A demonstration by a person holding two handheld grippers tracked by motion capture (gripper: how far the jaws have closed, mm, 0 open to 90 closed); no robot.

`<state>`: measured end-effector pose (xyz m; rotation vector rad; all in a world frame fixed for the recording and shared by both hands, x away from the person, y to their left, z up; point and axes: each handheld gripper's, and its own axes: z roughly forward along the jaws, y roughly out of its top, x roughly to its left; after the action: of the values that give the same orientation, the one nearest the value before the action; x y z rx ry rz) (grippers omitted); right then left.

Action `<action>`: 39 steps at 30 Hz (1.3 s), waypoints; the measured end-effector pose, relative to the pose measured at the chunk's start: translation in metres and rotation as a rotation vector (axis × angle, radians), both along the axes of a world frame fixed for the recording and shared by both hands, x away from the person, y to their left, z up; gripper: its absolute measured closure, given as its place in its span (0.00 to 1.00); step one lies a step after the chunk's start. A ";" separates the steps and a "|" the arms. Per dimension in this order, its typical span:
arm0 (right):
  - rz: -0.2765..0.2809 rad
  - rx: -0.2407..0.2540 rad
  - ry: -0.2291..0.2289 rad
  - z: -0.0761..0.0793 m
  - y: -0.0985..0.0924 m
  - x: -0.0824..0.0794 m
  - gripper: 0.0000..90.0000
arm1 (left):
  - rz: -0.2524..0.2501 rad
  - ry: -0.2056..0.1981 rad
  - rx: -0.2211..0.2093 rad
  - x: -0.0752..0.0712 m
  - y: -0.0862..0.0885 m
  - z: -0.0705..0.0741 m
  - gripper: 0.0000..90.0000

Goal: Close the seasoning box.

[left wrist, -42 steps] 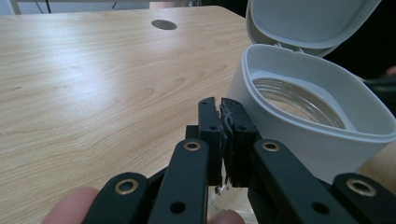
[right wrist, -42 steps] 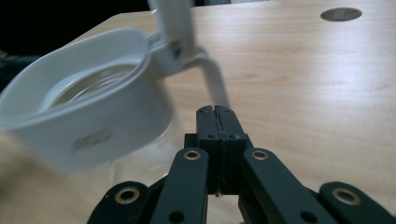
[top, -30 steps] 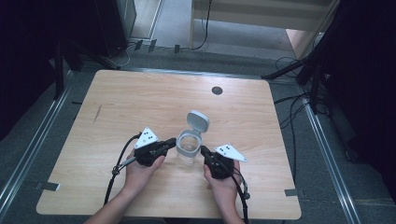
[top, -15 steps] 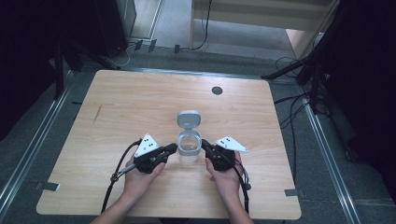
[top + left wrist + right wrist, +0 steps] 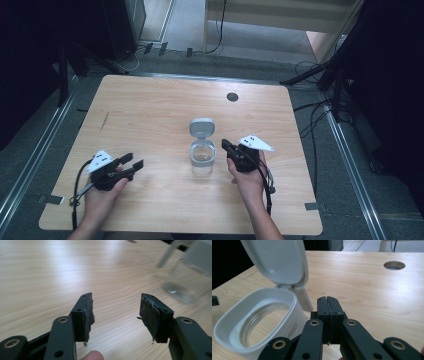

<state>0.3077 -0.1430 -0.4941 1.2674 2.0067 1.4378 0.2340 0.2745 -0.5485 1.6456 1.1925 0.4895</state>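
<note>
left gripper [image 5: 131, 163] pulling away from clear glass jar [image 5: 202, 160], jaws just opening, empty | right gripper [image 5: 225, 145] clamped shut, empty, beside jar | grey flip lid [image 5: 201, 127] standing open, release done

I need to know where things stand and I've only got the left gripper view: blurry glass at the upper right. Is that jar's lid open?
Observer: Yes. The jar has its grey flip lid tipped up and back.
Operator: Where's the other gripper?
Observer: The right gripper sits just right of the jar, jaws shut on nothing.
Operator: How does mine look from above?
Observer: The left gripper is well left of the jar, jaws just opened, nothing between them.
</note>
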 end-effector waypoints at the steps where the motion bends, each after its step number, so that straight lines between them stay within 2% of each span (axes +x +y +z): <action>1: 0.003 0.001 -0.008 0.003 0.000 0.003 1.00 | 0.026 0.003 -0.013 -0.003 0.010 -0.001 0.49; 4: 0.006 0.004 -0.015 0.014 0.001 0.013 1.00 | 0.090 -0.018 0.004 -0.012 0.033 0.001 0.47; 7: 0.015 0.003 -0.013 0.019 0.003 0.019 1.00 | 0.121 -0.022 0.009 -0.016 0.048 0.000 0.46; 9: 0.022 0.002 -0.009 0.023 0.004 0.024 1.00 | 0.136 -0.016 -0.016 -0.015 0.052 -0.003 0.46; 11: 0.028 0.003 -0.002 0.027 0.005 0.031 1.00 | 0.146 -0.016 -0.029 -0.013 0.052 -0.003 0.44; 15: 0.025 -0.006 -0.012 0.036 0.010 0.045 1.00 | 0.178 -0.018 0.004 -0.013 0.050 -0.003 0.34; 16: 0.025 -0.006 -0.012 0.036 0.010 0.045 1.00 | 0.183 -0.011 0.005 -0.012 0.050 -0.003 0.34; 17: 0.020 0.013 -0.014 0.040 0.011 0.048 1.00 | 0.199 0.003 0.006 -0.012 0.051 -0.003 0.27; 21: 0.027 0.036 -0.012 0.046 0.013 0.053 1.00 | 0.210 0.020 0.001 -0.010 0.052 -0.003 0.22; 24: 0.040 0.039 -0.020 0.050 0.015 0.055 1.00 | 0.210 0.021 0.005 -0.010 0.052 -0.003 0.22; 29: 0.069 0.077 -0.022 0.057 0.018 0.057 1.00 | 0.206 0.024 0.020 -0.010 0.050 -0.003 0.23; 34: 0.120 0.078 -0.056 0.062 0.021 0.051 1.00 | 0.207 0.027 0.020 -0.009 0.050 -0.003 0.24; 39: 0.146 0.072 -0.063 0.064 0.020 0.041 1.00 | 0.208 0.028 0.025 -0.009 0.049 -0.003 0.24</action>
<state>0.3485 -0.1228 -0.4303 1.1093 2.0594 1.6097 0.2247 0.3239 -0.5517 1.5612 1.3921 0.6149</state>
